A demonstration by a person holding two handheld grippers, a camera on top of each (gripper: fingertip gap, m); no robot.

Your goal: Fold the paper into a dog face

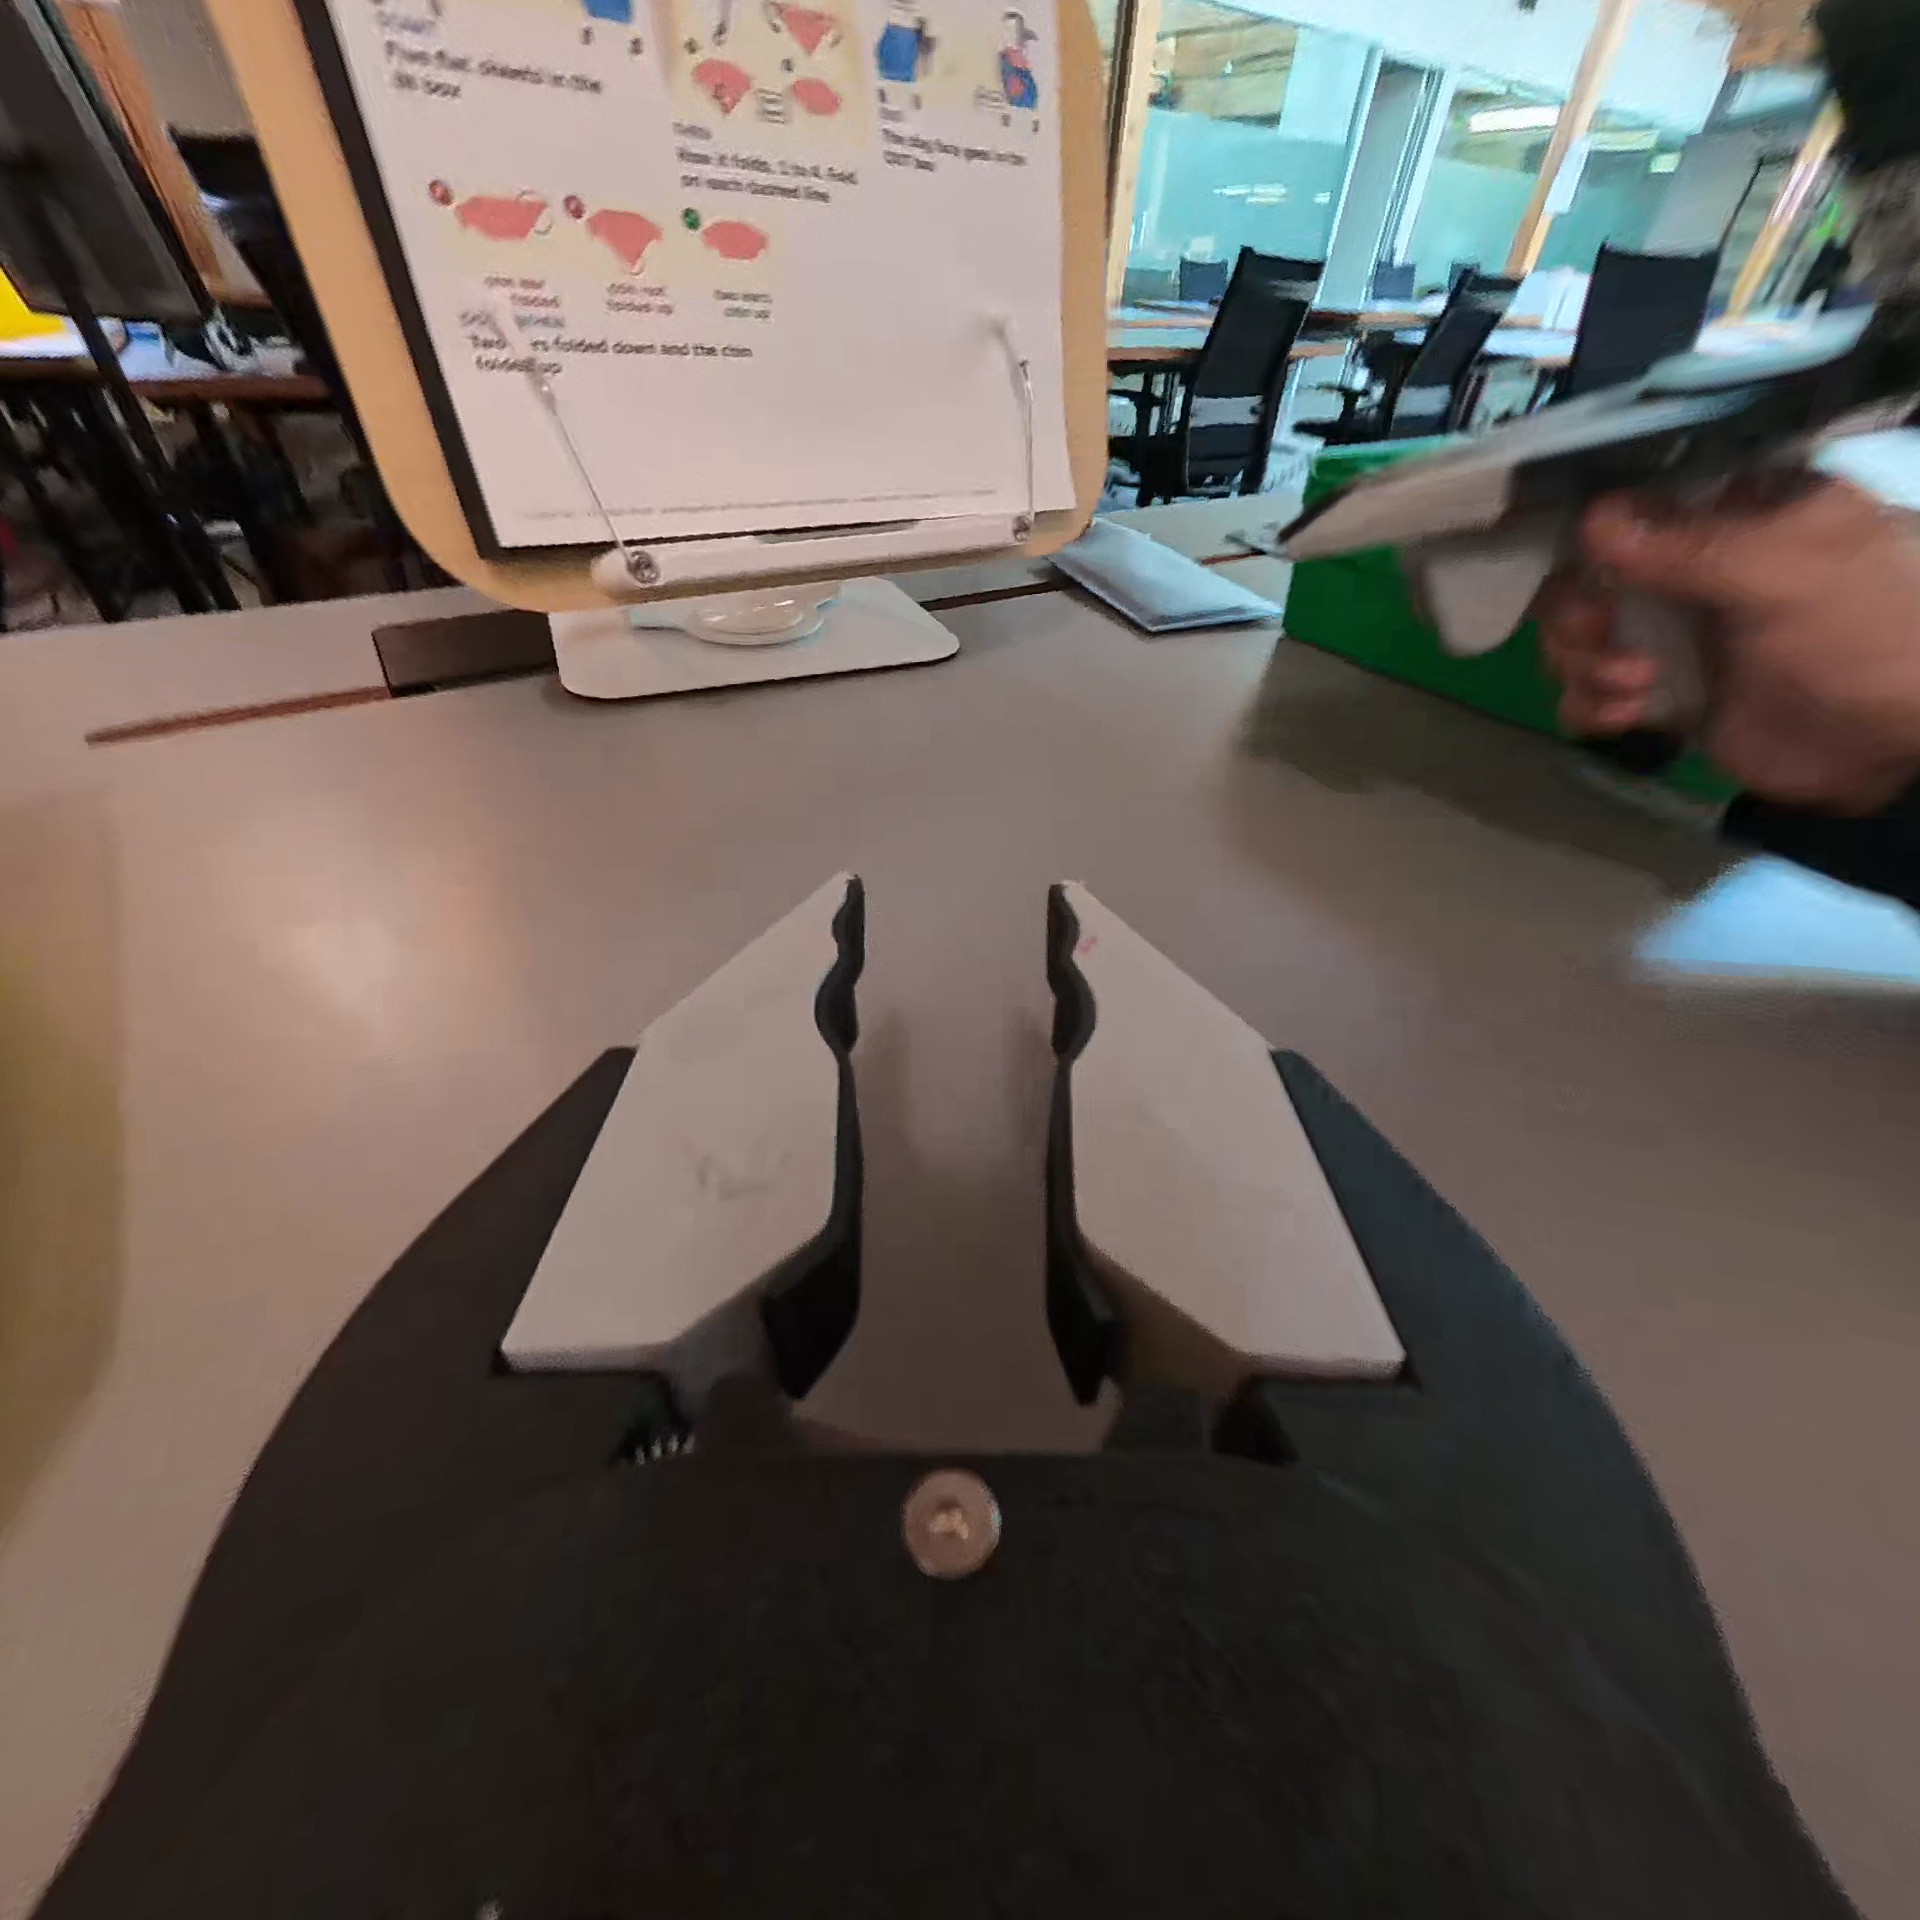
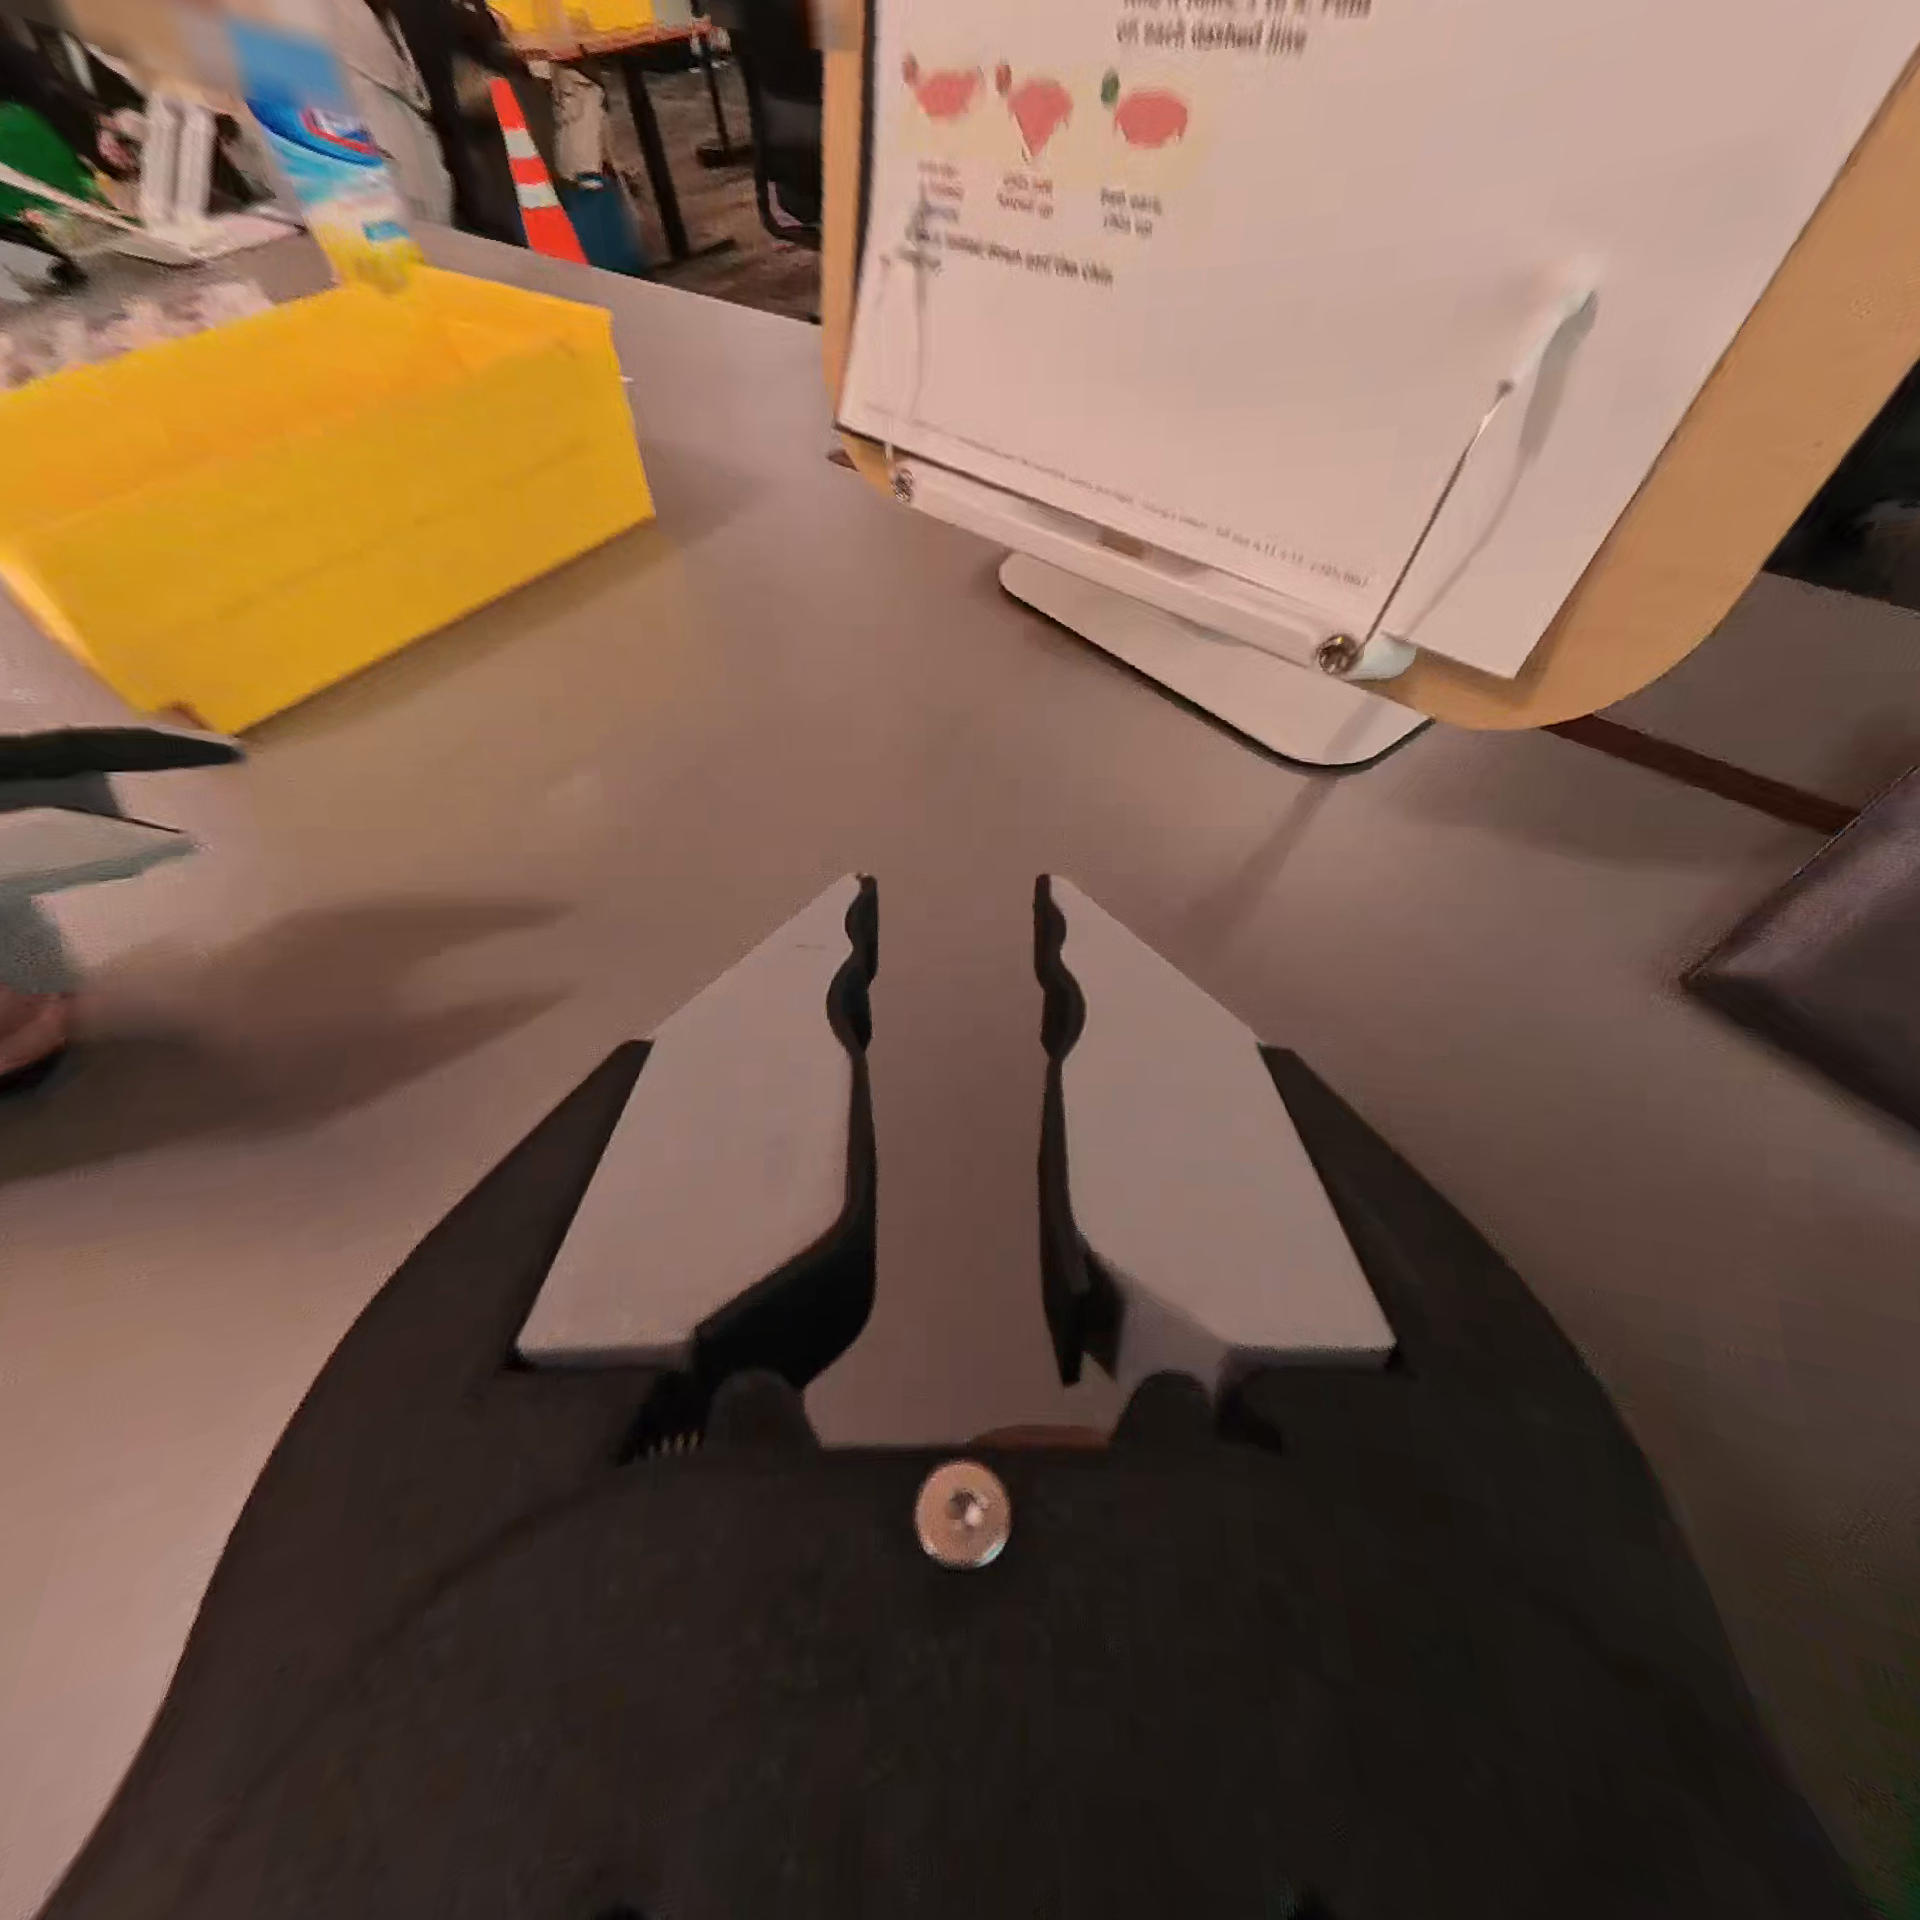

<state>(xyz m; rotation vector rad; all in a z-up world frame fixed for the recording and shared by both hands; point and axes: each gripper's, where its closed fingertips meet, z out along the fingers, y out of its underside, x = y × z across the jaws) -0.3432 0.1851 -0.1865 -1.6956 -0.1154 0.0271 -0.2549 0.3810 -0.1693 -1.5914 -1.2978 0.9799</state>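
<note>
My left gripper [image 1: 954, 894] is open over the bare grey table [image 1: 520, 883], with nothing between its fingers. My right gripper [image 2: 954, 888] is also open and empty above the table [image 2: 727, 810]. The left wrist view shows the right gripper [image 1: 1538, 478] blurred at the right edge, held in a hand [image 1: 1766, 665]. The right wrist view shows part of the left gripper [image 2: 94, 800] at the left edge. A pale blue flat patch [image 1: 1787, 935], possibly a sheet of paper, lies blurred at the right under that hand. No paper lies at either gripper's fingertips.
An instruction sheet on a wooden stand [image 1: 727, 312] rises at the table's back, also in the right wrist view [image 2: 1299, 312]. A yellow box [image 2: 312, 488] stands at the left, a green box [image 1: 1382, 603] at the right. A dark flat object [image 2: 1829, 956] lies at the far right. My hands' fingertips stand some 20 centimeters from each other.
</note>
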